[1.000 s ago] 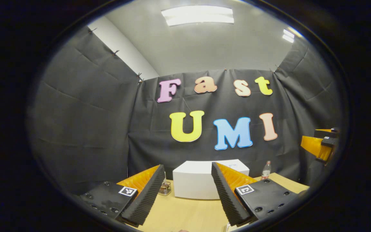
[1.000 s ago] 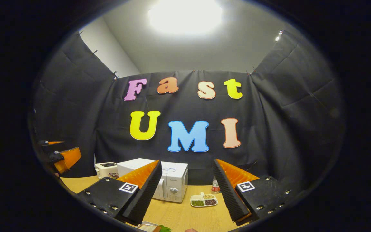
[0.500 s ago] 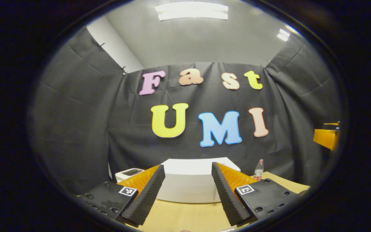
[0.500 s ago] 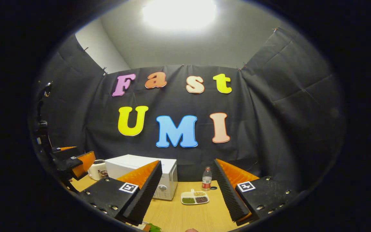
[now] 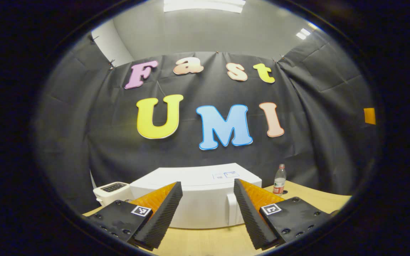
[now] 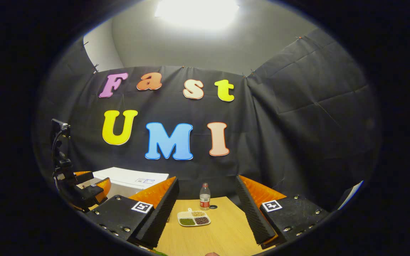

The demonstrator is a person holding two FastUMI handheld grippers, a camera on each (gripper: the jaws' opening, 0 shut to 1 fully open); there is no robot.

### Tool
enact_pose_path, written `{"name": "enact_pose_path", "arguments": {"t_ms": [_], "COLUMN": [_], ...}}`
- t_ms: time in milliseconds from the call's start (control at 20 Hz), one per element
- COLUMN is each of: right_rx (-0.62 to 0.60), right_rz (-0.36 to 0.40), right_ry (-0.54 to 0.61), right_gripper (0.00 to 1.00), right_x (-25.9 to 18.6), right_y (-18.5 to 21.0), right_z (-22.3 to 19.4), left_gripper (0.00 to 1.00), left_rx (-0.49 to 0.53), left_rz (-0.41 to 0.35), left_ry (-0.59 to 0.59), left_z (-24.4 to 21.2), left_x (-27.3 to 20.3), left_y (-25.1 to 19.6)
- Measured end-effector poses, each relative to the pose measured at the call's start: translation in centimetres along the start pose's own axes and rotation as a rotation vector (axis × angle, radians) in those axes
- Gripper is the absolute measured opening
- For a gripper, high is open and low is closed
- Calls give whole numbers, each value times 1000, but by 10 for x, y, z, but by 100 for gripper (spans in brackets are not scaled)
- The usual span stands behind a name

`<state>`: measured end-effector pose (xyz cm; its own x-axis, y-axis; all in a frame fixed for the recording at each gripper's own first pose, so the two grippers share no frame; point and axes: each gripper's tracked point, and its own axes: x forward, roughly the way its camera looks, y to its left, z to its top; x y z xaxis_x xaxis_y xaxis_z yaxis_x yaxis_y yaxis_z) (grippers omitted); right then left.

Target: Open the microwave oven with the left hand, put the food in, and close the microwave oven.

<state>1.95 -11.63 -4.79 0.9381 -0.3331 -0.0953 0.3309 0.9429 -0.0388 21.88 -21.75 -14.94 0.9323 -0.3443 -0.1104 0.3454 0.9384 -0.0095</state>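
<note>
Table (image 6: 222,234): a wood top. Everything stands on it, so both hands can reach.

Microwave (image 5: 198,199): the big white box at the back. Its door looks shut, so nothing has gone in yet, I think. In the left gripper view its front and a pale upright bar, maybe the handle, face us. In the right gripper view I see just its top, off to the left.

Left gripper (image 5: 208,209): wide open and holding nothing. It points right at the microwave, near but not touching. I guess it is lined up to open the door. The right gripper view shows it from the side, by the microwave.

Right gripper (image 6: 208,209): wide open and empty too. It hangs above the table, well away from the microwave.

Toaster (image 5: 112,192): small and white, just left of the microwave.

Bottle (image 6: 204,196): stands upright near the back wall.

Dish (image 6: 194,218): a little white tray with three spots of beans or grains, just in front of the bottle. This may be the food, but I cannot tell for sure. The right gripper view shows it.
</note>
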Motion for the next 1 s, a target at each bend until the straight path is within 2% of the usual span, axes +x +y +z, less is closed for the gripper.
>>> {"name": "enact_pose_path", "arguments": {"t_ms": [150,300,450,700,800,950,1000], "right_rx": [-28,-49,-72,-90,-102,-109,-111], "right_rz": [-77,-154,-221,-293,-314,-337,-342], "right_ry": [33,70,104,138,154,179,181], "right_gripper": [95,95,95,96,95,95,95], "right_x": [-2,-10,-19,-33,-38,-45,-47], "right_y": [-13,-27,-39,-53,-57,-61,-62], "right_z": [-9,-18,-24,-28,-32,-37,-37], "left_gripper": [98,94,98,98,86,75,51], "left_rx": [-11,-6,-7,17,22,22,23], "left_rz": [-57,-102,-129,-143,-151,-168,-168], "left_ry": [47,99,159,260,285,297,300], "left_z": [-31,-63,-97,-153,-166,-175,-176], "left_x": [31,59,81,107,113,118,120], "left_y": [-17,-35,-45,-59,-64,-71,-72]}}
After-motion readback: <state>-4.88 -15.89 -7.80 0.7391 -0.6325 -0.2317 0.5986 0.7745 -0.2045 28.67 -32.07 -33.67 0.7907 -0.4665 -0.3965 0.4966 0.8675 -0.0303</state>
